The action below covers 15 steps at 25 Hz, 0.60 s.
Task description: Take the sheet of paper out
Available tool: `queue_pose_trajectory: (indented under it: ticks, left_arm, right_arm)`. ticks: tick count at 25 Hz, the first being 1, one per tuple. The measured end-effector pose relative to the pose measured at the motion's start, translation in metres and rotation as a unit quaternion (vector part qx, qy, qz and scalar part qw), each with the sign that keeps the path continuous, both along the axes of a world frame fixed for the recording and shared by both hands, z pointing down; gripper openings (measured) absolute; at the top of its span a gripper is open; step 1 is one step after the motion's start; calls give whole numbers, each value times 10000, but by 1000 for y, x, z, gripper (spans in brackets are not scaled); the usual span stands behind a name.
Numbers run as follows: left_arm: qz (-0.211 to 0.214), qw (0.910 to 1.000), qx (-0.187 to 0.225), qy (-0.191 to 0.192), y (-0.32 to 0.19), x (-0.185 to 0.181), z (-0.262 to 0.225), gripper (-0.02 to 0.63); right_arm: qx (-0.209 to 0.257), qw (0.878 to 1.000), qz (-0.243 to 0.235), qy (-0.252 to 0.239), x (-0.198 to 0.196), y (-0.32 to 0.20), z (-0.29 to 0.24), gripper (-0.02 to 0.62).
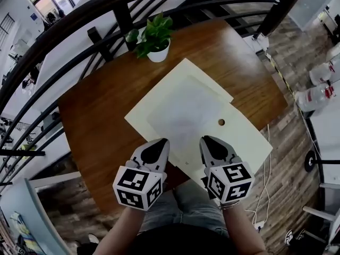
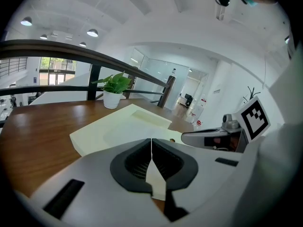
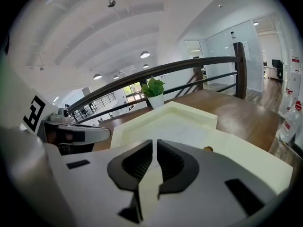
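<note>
A large cream folder lies askew on the brown wooden table. A paler, whitish sheet of paper shows in its middle, with a small round hole to its right. Both grippers hover at the folder's near edge, side by side. My left gripper is shut with nothing between its jaws, its tips over the folder's near left corner. My right gripper is shut and empty too, above the near edge. The folder and sheet fill the right gripper view.
A potted green plant in a white pot stands at the table's far edge, beyond the folder. A black metal railing runs behind the table. To the right, wooden floor and plastic bottles.
</note>
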State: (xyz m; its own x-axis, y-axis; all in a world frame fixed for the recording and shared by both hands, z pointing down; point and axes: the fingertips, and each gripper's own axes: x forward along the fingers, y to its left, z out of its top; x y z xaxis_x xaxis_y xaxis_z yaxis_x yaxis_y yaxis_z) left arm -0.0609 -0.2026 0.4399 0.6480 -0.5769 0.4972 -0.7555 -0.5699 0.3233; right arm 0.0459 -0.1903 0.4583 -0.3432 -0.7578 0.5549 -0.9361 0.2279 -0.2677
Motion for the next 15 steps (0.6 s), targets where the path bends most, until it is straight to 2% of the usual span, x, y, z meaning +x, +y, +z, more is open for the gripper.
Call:
queue_pose_trajectory:
  ticks: [5,8,15]
  left_arm:
    - [-84,9999,-70,-113,-14,-1,6,18]
    - [-105,9997,-152,-154,-18,0,11,18]
    - [-93,9994,-325,-19,-24,7,13,18]
  right_arm:
    - [-172,9998,61,9,10,-15,19,32]
    - [-379,9993,48,-50,14,-23,32,109]
    - [-846,9964,-73,41,15,-38,62,179]
